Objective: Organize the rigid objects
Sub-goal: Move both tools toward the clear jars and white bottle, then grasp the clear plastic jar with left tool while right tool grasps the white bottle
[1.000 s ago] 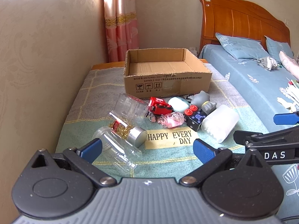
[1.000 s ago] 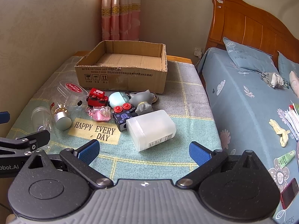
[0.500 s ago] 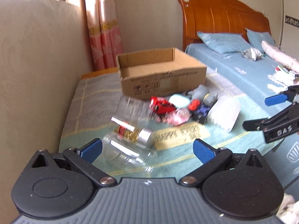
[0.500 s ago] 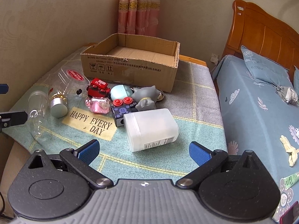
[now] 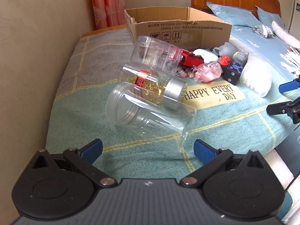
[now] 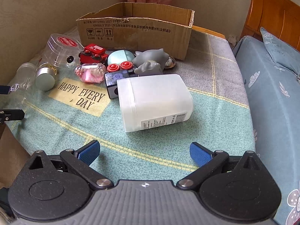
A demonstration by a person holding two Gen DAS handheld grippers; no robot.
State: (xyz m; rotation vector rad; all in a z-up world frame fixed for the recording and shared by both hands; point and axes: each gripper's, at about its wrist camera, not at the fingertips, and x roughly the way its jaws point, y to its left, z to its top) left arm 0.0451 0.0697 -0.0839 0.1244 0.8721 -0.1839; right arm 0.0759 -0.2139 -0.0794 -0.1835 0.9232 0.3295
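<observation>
An open cardboard box [image 5: 178, 28] [image 6: 135, 30] stands at the back of the cloth-covered table. In front of it lie a clear empty jar [image 5: 148, 116], a silver-capped bottle of gold beads [image 5: 153, 88], a clear tub [image 5: 155, 54], a red toy [image 6: 92, 55], a pink bottle [image 6: 90, 74], grey figures [image 6: 150, 60], a dark cube with red buttons [image 6: 118, 76] and a white plastic container [image 6: 155, 101]. My left gripper [image 5: 148, 150] is open, just short of the clear jar. My right gripper [image 6: 144, 151] is open, just short of the white container.
A "HAPPY EVERY DAY" patch [image 6: 80, 97] marks the cloth. A wall runs along the left. A bed with blue sheets [image 6: 271, 93] and a wooden headboard [image 6: 271, 11] lies on the right. The right gripper's fingers show at the left view's right edge [image 5: 283, 108].
Both grippers have moved forward and down toward the table. The clear jar and the white container now lie close in front of them. No object has moved.
</observation>
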